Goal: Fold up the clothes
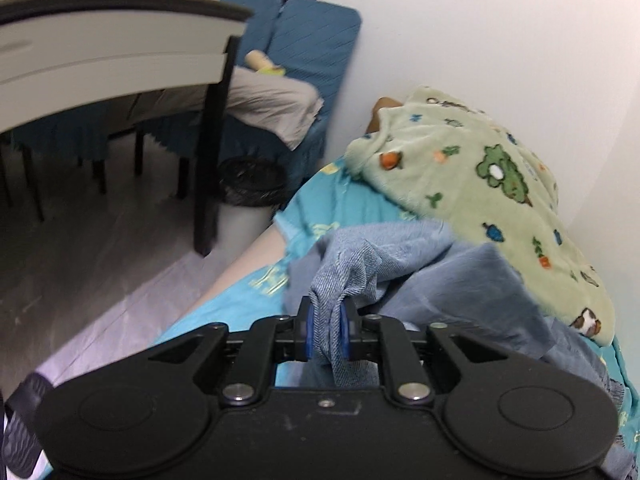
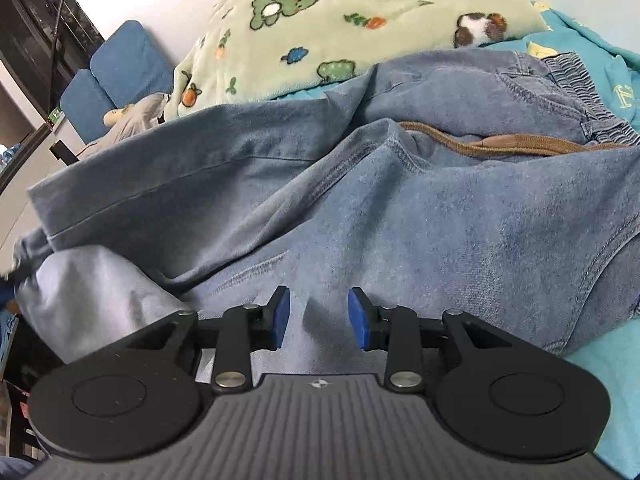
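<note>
A pair of blue denim jeans (image 2: 400, 208) lies crumpled on a turquoise bed sheet (image 2: 624, 392), its elastic waistband (image 2: 576, 80) and a brown inner trim at the far right. My left gripper (image 1: 326, 330) is shut on a bunched fold of the jeans (image 1: 400, 264), lifting it off the sheet (image 1: 316, 208). My right gripper (image 2: 319, 316) is open just above the flat denim, with its blue pads (image 2: 360, 318) on either side of a small crease. Nothing is clamped between them.
A pale green fleece blanket (image 1: 480, 184) with cartoon prints lies against the white wall (image 1: 480, 32); the right wrist view also shows this blanket (image 2: 340, 28). Left of the bed are a floor, a white table (image 1: 100, 56) with dark legs, a black bin (image 1: 252, 184) and blue chairs (image 1: 304, 40).
</note>
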{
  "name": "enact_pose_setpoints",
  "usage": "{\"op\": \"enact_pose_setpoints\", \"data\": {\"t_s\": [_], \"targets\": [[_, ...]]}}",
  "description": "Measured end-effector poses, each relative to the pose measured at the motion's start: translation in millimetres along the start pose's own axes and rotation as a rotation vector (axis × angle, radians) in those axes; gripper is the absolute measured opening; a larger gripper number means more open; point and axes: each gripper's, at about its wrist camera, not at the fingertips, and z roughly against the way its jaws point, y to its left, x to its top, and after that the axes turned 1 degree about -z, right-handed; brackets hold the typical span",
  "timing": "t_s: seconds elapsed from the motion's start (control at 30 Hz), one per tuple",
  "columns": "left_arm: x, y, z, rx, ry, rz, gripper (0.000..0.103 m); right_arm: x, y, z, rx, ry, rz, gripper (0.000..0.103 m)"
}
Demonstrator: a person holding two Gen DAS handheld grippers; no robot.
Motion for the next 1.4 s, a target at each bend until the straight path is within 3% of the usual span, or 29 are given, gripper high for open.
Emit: {"op": "enact_pose_setpoints", "data": {"t_s": [0.2, 0.37, 0.5, 0.6, 0.87, 1.1, 1.3, 1.4], "targets": [[-15.3, 35.4, -12.0, 0.057, 0.110, 0.109, 0.013, -3.8, 3.3, -3.5, -0.015, 0.015, 0.021, 0.034], [-24.6, 47.3, -27.1, 0.105, 0.160, 0.099, 0.019, -5.5, 5.2, -7.1, -0.024, 0.025, 0.031, 0.036], [-25.4, 46.7, -26.7, 0.119, 0.164, 0.090, 0.028, -6.3, 8.1, -9.1, -0.031, 0.027, 0.049, 0.036], [-21.6, 39.0, -21.5, 0.116, 0.124, 0.051, 0.035, -5.8, 8.4, -9.5, -0.027, 0.027, 0.047, 0.039], [-11.3, 0.9, -25.2, 0.100, 0.058, -0.152, 0.045, -4.9, 11.2, -10.6, -0.011, 0.031, 0.039, 0.040], [6.5, -23.5, -35.7, 0.128, 0.013, -0.304, 0.045, -4.4, 11.7, -12.4, 0.004, 0.036, 0.028, 0.041], [12.2, -50.7, -55.3, -0.043, 0.083, -0.538, 0.046, -1.1, 13.3, -16.5, 0.035, 0.043, 0.011, 0.043], [12.0, -65.8, -74.2, -0.041, 0.106, -0.609, 0.046, -1.7, 14.7, -18.4, 0.048, 0.052, 0.011, 0.043]]}}
